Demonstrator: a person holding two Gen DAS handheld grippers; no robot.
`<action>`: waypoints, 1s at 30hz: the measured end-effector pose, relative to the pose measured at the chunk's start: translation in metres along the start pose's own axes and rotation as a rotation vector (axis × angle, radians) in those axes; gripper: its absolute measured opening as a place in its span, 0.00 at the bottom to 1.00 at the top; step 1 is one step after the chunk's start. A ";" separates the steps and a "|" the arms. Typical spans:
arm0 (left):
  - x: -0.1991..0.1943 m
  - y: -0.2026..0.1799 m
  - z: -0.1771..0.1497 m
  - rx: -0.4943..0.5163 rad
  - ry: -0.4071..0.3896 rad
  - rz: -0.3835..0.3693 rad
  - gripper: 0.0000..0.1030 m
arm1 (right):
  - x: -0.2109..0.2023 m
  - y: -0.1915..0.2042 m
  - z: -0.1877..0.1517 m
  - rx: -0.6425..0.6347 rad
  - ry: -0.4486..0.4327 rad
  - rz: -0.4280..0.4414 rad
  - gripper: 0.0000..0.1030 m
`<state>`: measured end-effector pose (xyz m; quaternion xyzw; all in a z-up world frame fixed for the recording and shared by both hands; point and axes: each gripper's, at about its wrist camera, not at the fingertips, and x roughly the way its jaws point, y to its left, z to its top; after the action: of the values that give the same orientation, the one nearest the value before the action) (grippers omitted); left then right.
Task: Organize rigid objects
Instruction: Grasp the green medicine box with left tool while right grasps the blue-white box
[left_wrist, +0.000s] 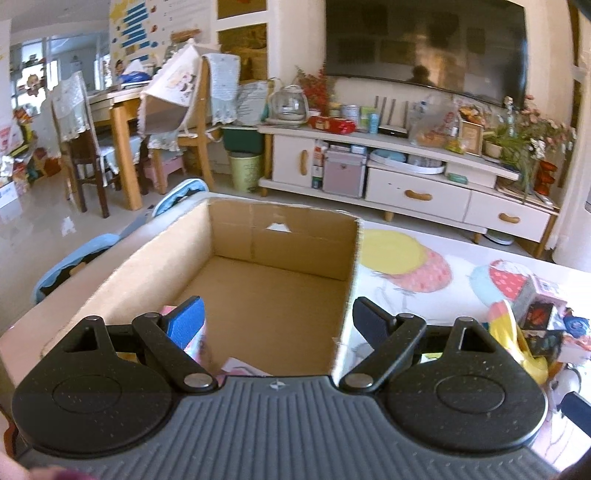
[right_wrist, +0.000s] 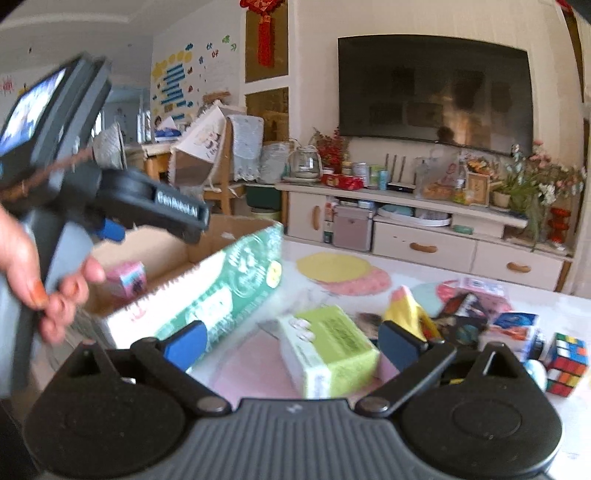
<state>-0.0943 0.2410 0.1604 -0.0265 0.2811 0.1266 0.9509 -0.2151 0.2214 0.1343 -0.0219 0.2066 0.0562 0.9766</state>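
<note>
Open brown cardboard box (left_wrist: 258, 280) sat at the desk's (left_wrist: 436, 258) left; left gripper (left_wrist: 277, 321) hovered over it, fingers wide, empty. Right gripper (right_wrist: 291, 343), fingers spread wide and empty, framed the lime-green rectangular carton (right_wrist: 328, 350). Best to centre on its narrow sides before closing.

Right gripper (right_wrist: 291, 341) jaws wide above lime box (right_wrist: 328, 350).

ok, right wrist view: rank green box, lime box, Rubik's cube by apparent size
1. green box, leaning on the cardboard box
2. lime box, nearest the camera, so possibly flattered
3. Rubik's cube
</note>
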 end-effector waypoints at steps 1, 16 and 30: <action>-0.001 -0.002 -0.001 0.011 -0.002 -0.011 1.00 | 0.000 -0.002 -0.002 -0.010 0.003 -0.010 0.96; -0.020 -0.043 -0.029 0.127 0.048 -0.183 1.00 | -0.012 -0.071 -0.023 0.041 -0.002 -0.173 0.96; -0.018 -0.074 -0.048 0.032 0.194 -0.252 1.00 | -0.003 -0.144 -0.028 0.198 -0.002 -0.270 0.97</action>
<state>-0.1152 0.1594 0.1287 -0.0583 0.3682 -0.0013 0.9279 -0.2124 0.0765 0.1125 0.0467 0.2055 -0.0961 0.9728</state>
